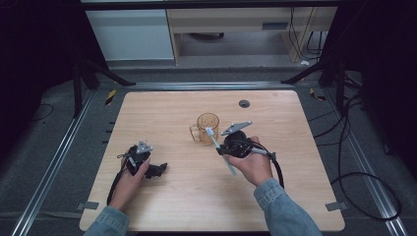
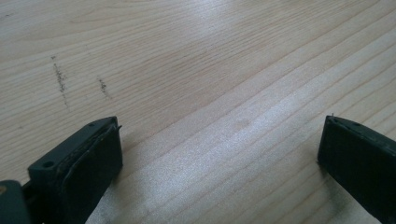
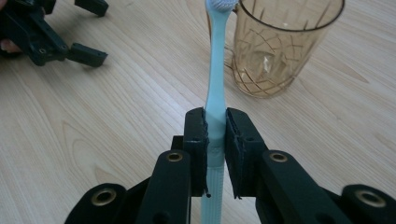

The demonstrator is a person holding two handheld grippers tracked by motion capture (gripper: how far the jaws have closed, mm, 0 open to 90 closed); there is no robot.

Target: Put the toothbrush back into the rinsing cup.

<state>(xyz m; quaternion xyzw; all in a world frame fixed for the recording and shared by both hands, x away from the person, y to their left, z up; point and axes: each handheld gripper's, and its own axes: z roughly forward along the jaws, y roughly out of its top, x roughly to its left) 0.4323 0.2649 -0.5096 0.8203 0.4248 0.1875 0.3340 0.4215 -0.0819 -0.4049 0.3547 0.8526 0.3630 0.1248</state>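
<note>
The right hand-held gripper [image 3: 215, 154] clamps a light-blue plastic toothbrush [image 3: 215, 93] beside an amber glass mug [image 3: 275, 46]; the left hand-held gripper [image 2: 219, 154] gapes wide on the wooden surface [image 2: 210, 70].

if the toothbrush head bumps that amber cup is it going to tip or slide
The clear amber plastic cup looks thin-walled and empty, so probably light; a bump would likely slide it on the smooth wooden table. It is tall and narrows toward its base, so a knock at the rim by the light blue toothbrush might tip it. Its side handle should limit rolling.
</note>
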